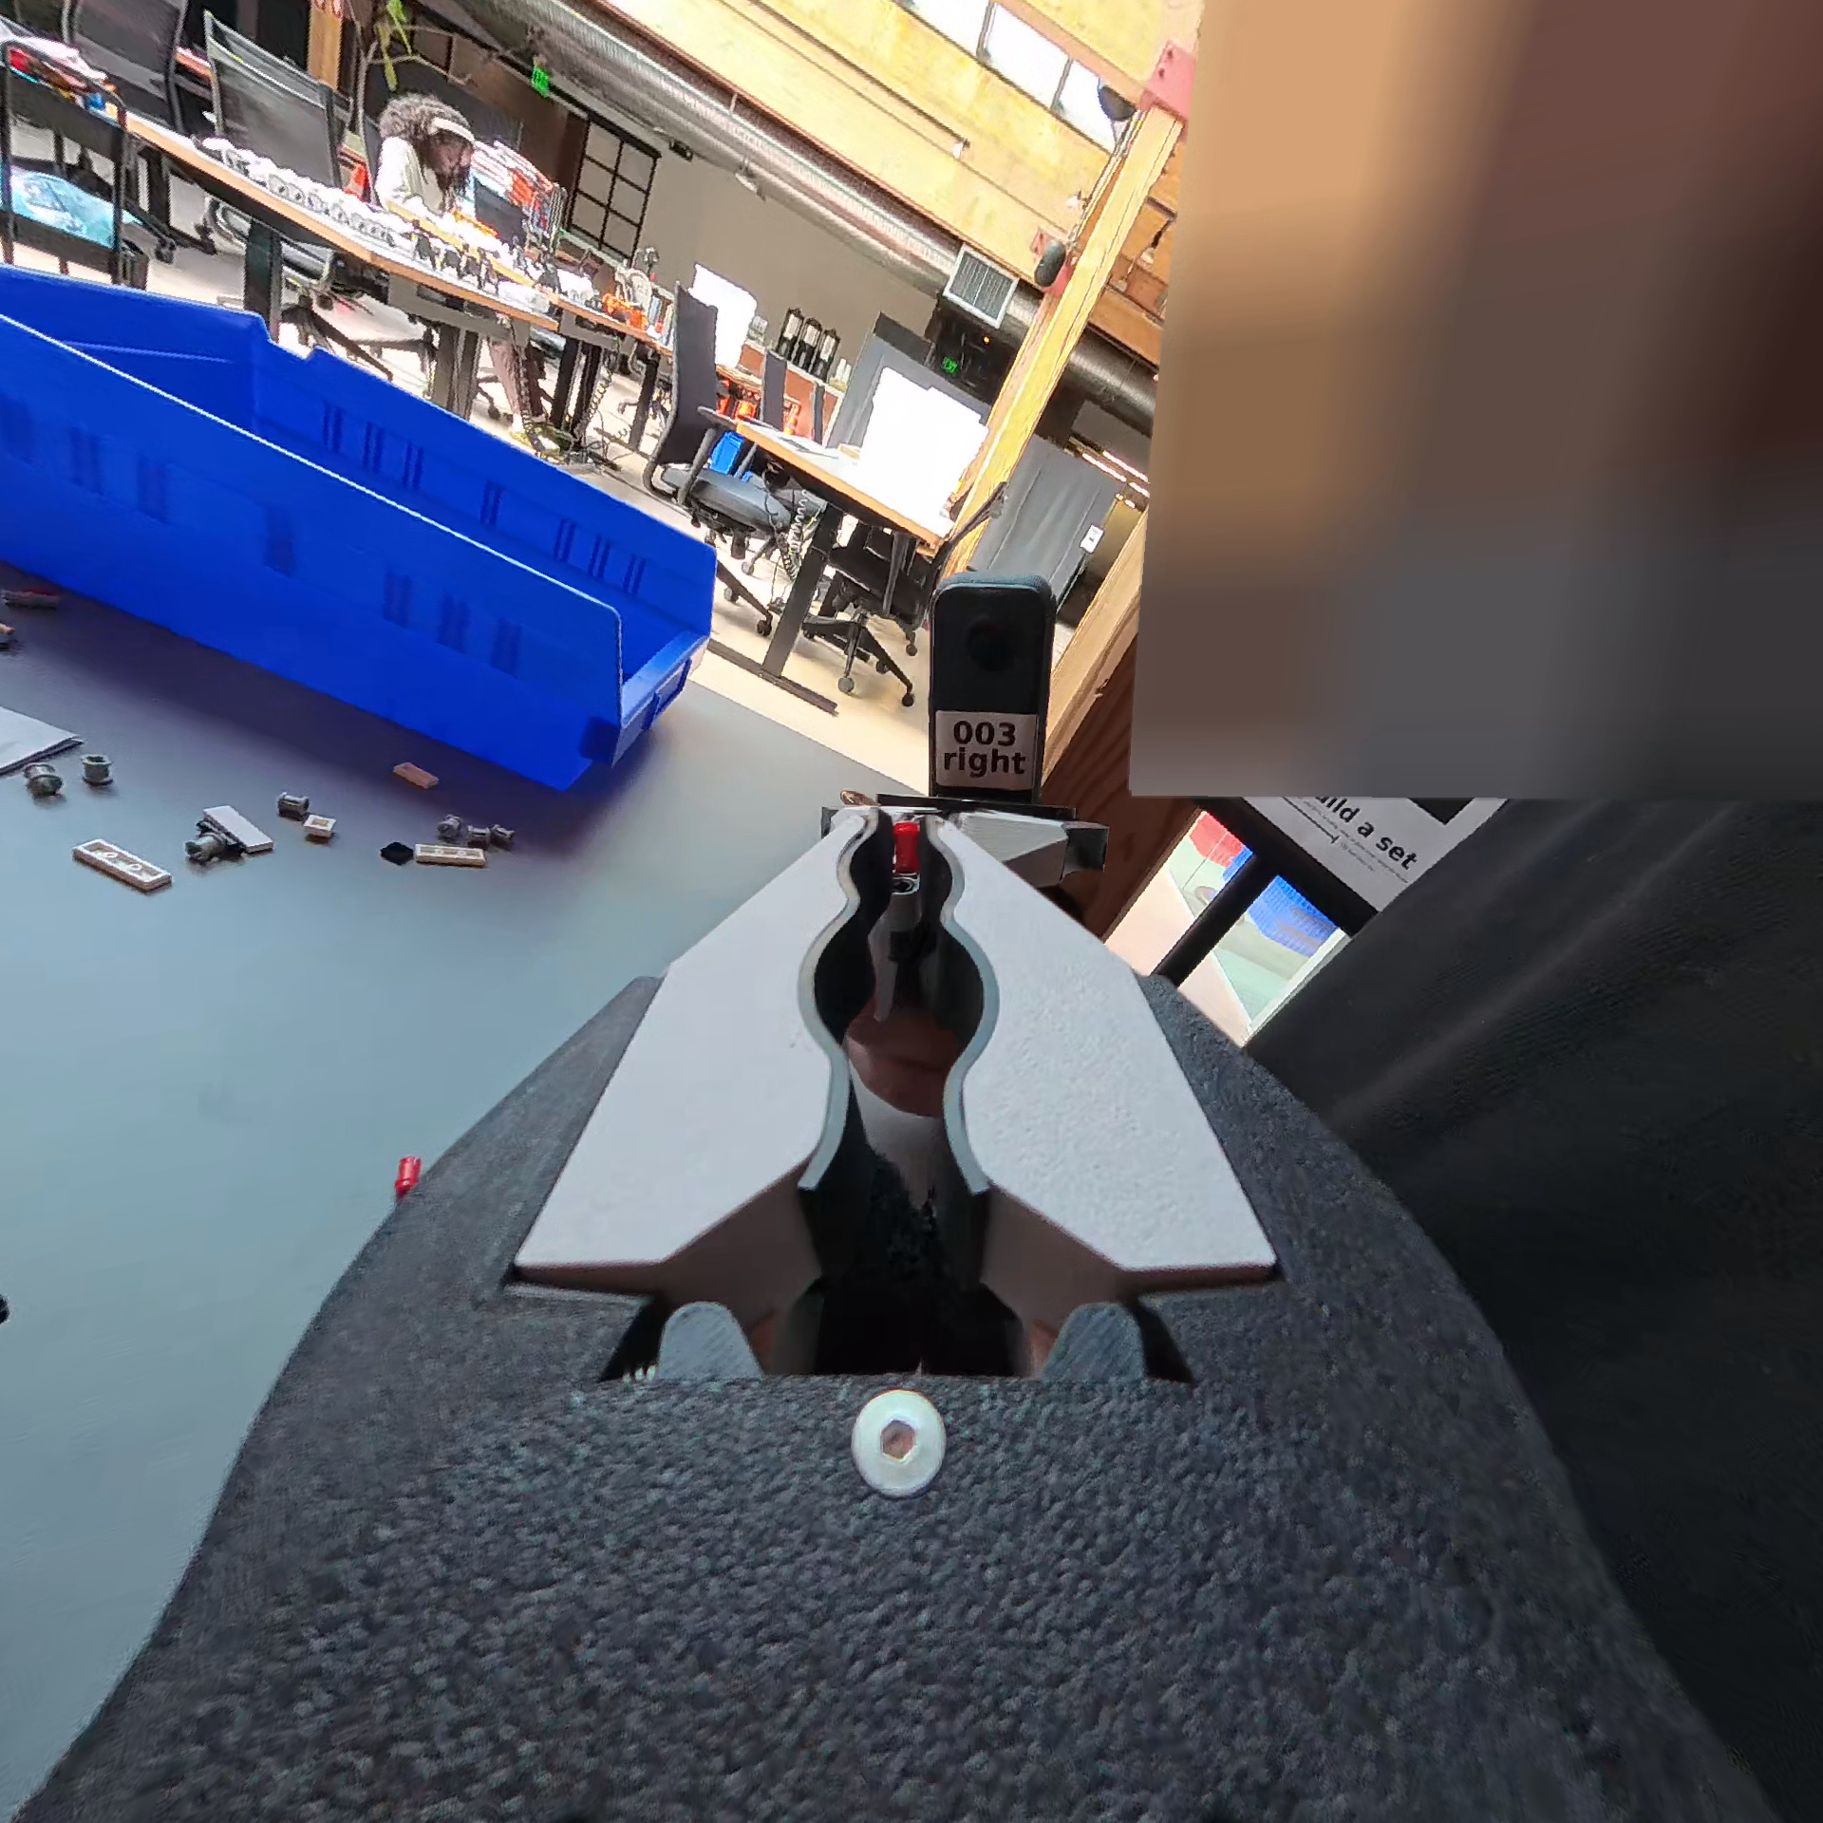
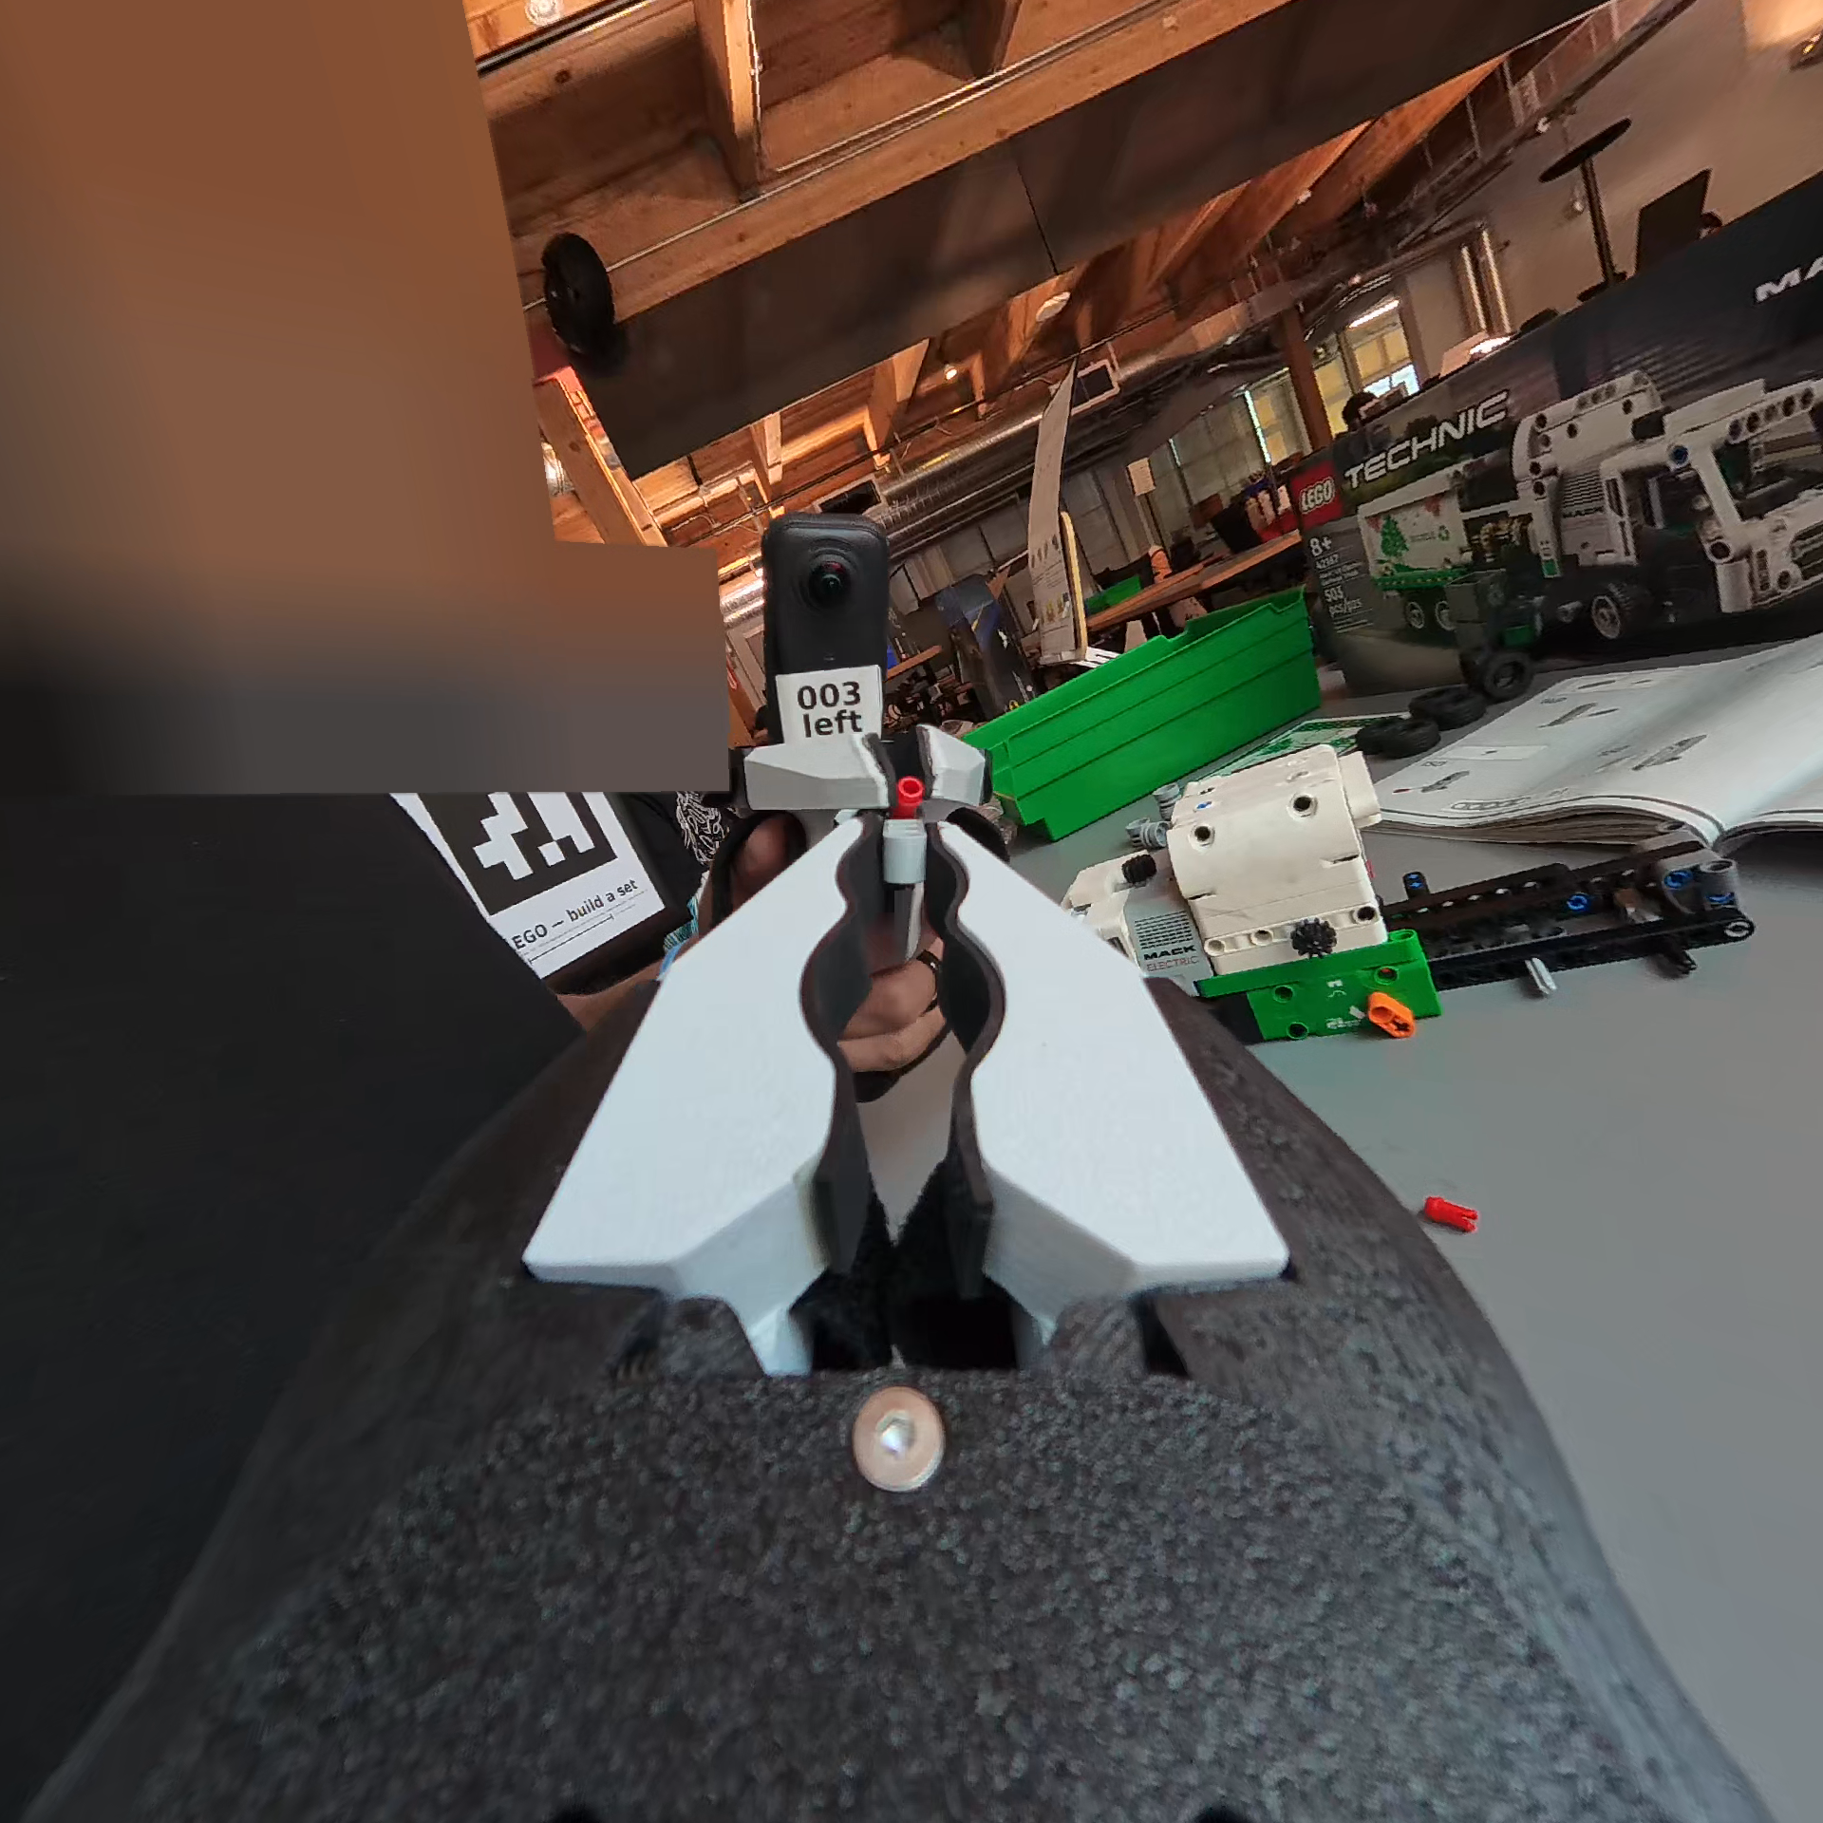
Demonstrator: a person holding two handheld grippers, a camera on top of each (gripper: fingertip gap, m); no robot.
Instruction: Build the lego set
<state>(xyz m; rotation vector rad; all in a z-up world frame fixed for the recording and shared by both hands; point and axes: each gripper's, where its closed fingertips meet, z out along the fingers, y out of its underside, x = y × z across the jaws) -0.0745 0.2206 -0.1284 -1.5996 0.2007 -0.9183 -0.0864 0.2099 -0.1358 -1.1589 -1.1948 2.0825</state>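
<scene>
Both grippers are held tip to tip above the grey table [image 2: 1480,1381]. My left gripper [image 1: 903,834] is shut on a small red pin [image 1: 905,846]. My right gripper [image 2: 900,834] is shut on a light grey connector piece [image 2: 903,853]. The red pin [image 2: 910,787] stands at the top end of this connector, between the left gripper's fingers [image 2: 838,779]. In the left wrist view the grey connector [image 1: 903,912] shows through the gap between my fingers. I cannot tell how deep the pin sits in the connector.
A blue bin [image 1: 345,552] and several small loose parts [image 1: 247,829] lie to the left. A spare red pin [image 2: 1450,1211] lies on the table. A white and green truck build [image 2: 1273,868], a black beam frame [image 2: 1578,908], a green bin [image 2: 1154,710], an open booklet [image 2: 1628,750] and the set's box [image 2: 1578,493] lie to the right. Only a small space, under 4 cm, lies between the two pairs of fingers.
</scene>
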